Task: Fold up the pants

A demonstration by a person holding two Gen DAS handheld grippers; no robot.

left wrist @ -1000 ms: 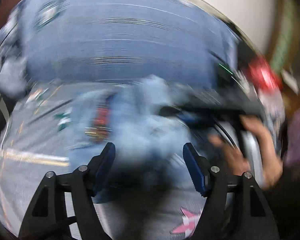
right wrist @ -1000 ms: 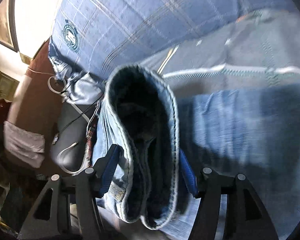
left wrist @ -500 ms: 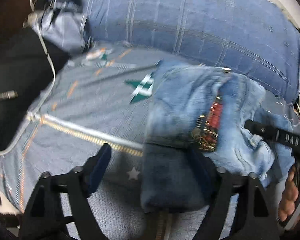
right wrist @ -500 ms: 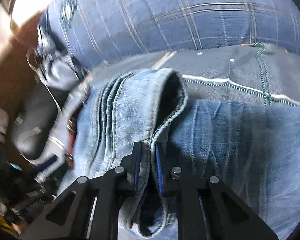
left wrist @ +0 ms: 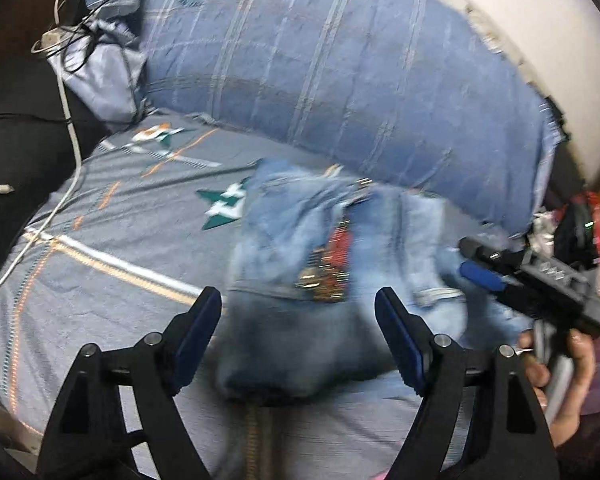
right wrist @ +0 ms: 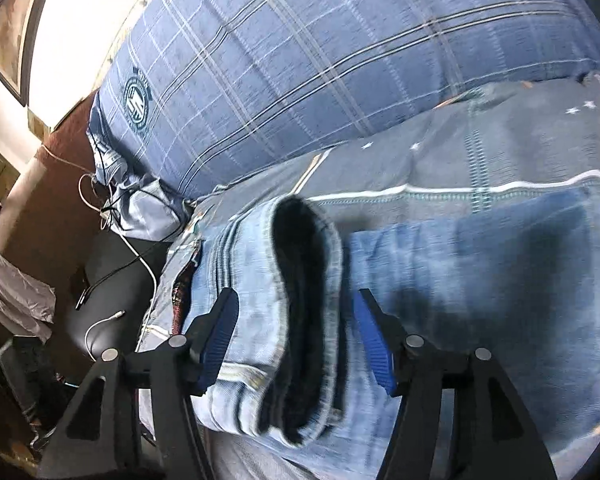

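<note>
Light blue jeans (left wrist: 300,264) lie folded in a bundle on the patterned bedsheet (left wrist: 112,232). A dark red patch (left wrist: 336,256) shows on them. My left gripper (left wrist: 298,336) is open, its fingers either side of the bundle's near dark end. My right gripper (right wrist: 296,332) is open around a rolled hem opening of the jeans (right wrist: 300,280). It also shows in the left wrist view (left wrist: 484,276), at the bundle's right side, held by a hand.
A big blue plaid pillow (left wrist: 340,64) lies behind the jeans, and shows in the right wrist view (right wrist: 320,60). White and black cables (left wrist: 66,92) run along the bed's left edge beside a dark chair (right wrist: 108,280). Clutter (left wrist: 580,224) sits at the right.
My right gripper was shut on the jeans' hem half a second ago and is now open. My left gripper pulled back a little from the bundle and stays open.
</note>
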